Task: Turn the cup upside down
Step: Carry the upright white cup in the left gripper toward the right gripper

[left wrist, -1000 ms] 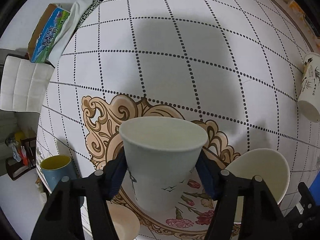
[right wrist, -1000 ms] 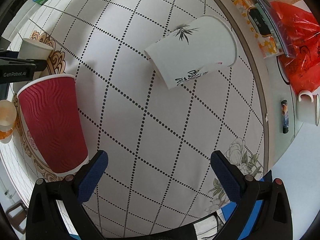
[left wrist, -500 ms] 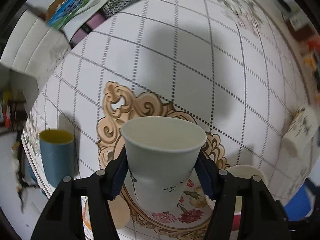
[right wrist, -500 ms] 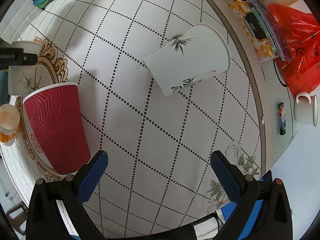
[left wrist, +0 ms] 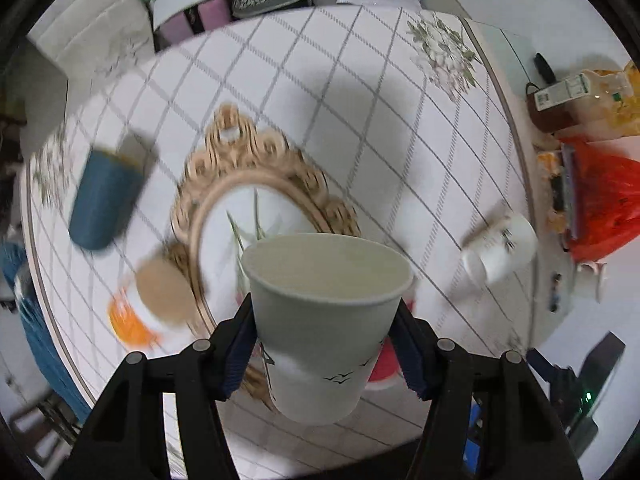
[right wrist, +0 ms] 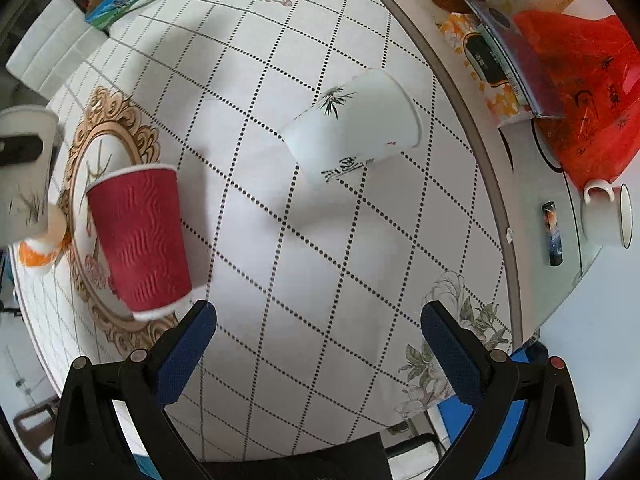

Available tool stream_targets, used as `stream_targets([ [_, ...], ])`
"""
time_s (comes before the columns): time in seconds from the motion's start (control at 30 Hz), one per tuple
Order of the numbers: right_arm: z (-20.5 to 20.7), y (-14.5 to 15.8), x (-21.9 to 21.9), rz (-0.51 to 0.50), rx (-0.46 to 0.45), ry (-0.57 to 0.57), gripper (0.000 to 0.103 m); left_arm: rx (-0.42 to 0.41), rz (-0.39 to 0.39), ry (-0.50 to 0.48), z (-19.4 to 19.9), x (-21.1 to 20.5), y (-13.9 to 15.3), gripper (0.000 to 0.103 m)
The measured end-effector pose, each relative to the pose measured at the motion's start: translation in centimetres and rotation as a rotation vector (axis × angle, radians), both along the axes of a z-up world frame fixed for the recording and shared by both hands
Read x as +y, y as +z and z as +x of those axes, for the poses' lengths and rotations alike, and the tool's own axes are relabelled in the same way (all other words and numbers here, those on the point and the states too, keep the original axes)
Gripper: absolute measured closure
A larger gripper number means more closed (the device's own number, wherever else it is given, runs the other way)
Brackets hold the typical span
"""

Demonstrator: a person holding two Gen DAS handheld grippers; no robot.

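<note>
Cup (left wrist: pixel 326 320) pinched mouth-up between the left gripper's (left wrist: pixel 326 354) blue pads, held above the round table (left wrist: pixel 360 128) with the dotted-diamond cloth. Small black birds printed near its base. Right gripper (right wrist: pixel 318 354) spread wide, nothing between the pads. Red ribbed cup (right wrist: pixel 138 240) standing just beyond, white cup (right wrist: pixel 352 128) with bamboo sprig and brush writing (unreadable) further out.
</note>
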State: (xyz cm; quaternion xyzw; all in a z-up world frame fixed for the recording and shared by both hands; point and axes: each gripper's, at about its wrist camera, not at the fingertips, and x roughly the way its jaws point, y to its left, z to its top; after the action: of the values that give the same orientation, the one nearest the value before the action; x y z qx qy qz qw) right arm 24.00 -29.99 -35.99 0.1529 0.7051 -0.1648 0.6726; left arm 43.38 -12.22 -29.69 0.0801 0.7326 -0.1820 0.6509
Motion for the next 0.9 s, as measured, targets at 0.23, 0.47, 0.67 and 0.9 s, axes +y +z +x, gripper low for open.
stream_targets([
  [0.23, -4.1, 0.4, -0.6, 0.010, -0.002, 0.085, 0.000, 0.093, -0.048, 0.183, -8.0, 2.0, -0.5, 0.043],
  [0.47, -7.9, -1.4, -2.0, -0.001, 0.042, 0.147, 0.000, 0.181, -0.044, 0.265, -15.9, 2.1, -3.7, 0.043],
  [0.67, -9.5, -3.1, -2.0, -0.007, 0.065, 0.202, 0.000, 0.226, -0.056, 0.320, -20.0, 1.1, -7.0, 0.043],
  [0.9, -10.9, -5.2, -1.7, -0.008, 0.107, 0.271, 0.000, 0.228, -0.066, 0.414, -21.5, 0.3, -9.8, 0.043],
])
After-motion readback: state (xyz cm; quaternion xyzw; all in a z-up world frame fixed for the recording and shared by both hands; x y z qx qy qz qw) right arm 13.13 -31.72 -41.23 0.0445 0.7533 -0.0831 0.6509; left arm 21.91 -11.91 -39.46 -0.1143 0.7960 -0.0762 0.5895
